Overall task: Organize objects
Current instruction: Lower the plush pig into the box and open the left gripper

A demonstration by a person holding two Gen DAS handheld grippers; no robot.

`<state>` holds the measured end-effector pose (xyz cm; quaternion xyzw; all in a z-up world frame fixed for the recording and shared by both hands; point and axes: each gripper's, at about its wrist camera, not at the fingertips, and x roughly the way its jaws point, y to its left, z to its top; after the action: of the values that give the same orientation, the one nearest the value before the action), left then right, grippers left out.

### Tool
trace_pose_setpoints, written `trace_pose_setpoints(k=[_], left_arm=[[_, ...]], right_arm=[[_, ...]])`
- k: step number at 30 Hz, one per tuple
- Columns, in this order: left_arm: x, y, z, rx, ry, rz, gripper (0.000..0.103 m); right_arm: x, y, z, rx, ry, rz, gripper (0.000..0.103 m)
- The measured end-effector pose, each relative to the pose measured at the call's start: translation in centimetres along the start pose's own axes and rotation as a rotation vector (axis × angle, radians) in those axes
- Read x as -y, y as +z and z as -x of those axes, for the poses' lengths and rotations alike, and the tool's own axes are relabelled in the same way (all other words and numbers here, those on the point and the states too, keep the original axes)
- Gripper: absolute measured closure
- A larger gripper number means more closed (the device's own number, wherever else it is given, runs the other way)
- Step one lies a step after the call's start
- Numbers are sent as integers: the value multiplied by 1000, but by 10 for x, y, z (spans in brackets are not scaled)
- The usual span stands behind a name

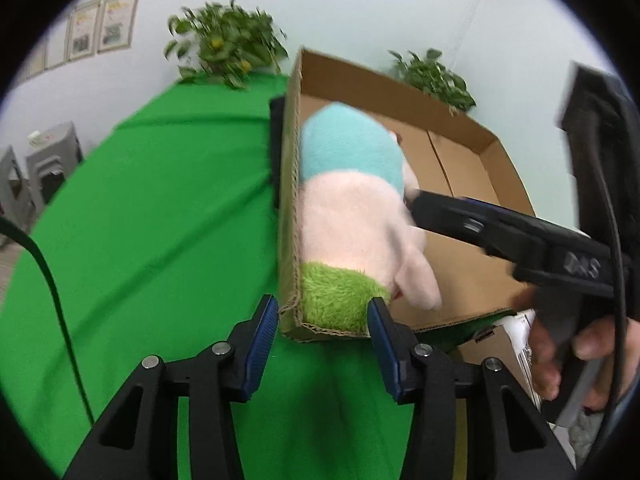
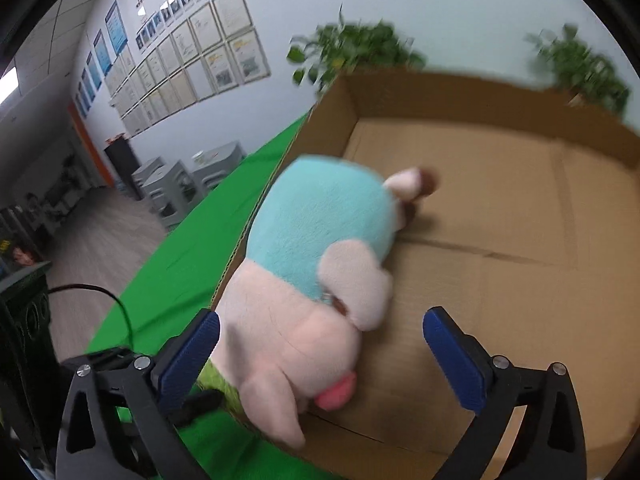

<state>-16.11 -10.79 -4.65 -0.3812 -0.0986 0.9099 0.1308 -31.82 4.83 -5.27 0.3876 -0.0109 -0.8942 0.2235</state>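
A plush pig (image 1: 352,216) in pink, light blue and green lies inside an open cardboard box (image 1: 472,160), against its left wall. My left gripper (image 1: 323,330) is open just outside the box's near corner, its jaws on either side of the toy's green end, not touching. In the right wrist view the pig (image 2: 316,264) lies along the box's left wall (image 2: 336,112). My right gripper (image 2: 320,356) is open over the box, jaws wide around the pig's head. The right gripper's fingers (image 1: 460,216) reach to the toy in the left wrist view.
The box stands on a table with a green cloth (image 1: 160,208). Two potted plants (image 1: 228,48) (image 1: 432,76) stand at the table's far edge by the wall. A smaller carton (image 1: 500,344) sits beside the box's near edge. Grey stools (image 2: 176,188) stand on the floor at left.
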Motion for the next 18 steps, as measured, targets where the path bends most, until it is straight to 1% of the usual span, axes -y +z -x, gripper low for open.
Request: trace_pose_setpoints(k=[2, 4, 5, 6, 8, 9, 11, 13, 14, 18], left_arm=[[6, 0, 19, 58, 51, -7, 51], [16, 0, 41, 137, 90, -23, 34], [21, -1, 49, 165, 106, -28, 30], [27, -3, 59, 201, 128, -37, 22], [45, -6, 76, 260, 163, -66, 22], [52, -9, 81, 274, 175, -79, 22], [71, -14, 90, 295, 186, -104, 22], [84, -20, 96, 307, 182, -115, 22], [90, -23, 100, 312, 173, -119, 22], [107, -31, 105, 311, 152, -124, 22]], right_arm=[[-2, -8, 28, 51, -51, 18, 0], [-5, -19, 57, 99, -101, 36, 0], [-7, -26, 71, 118, -122, 49, 0], [-9, -35, 86, 132, -137, 58, 0], [-10, -51, 111, 156, -156, 65, 0], [-9, -63, 128, 166, -159, 63, 0], [-10, -76, 150, 179, -157, 58, 0], [-6, -92, 170, 192, -161, 48, 0], [2, -106, 185, 194, -156, 39, 0], [18, -139, 214, 185, -146, -7, 0]])
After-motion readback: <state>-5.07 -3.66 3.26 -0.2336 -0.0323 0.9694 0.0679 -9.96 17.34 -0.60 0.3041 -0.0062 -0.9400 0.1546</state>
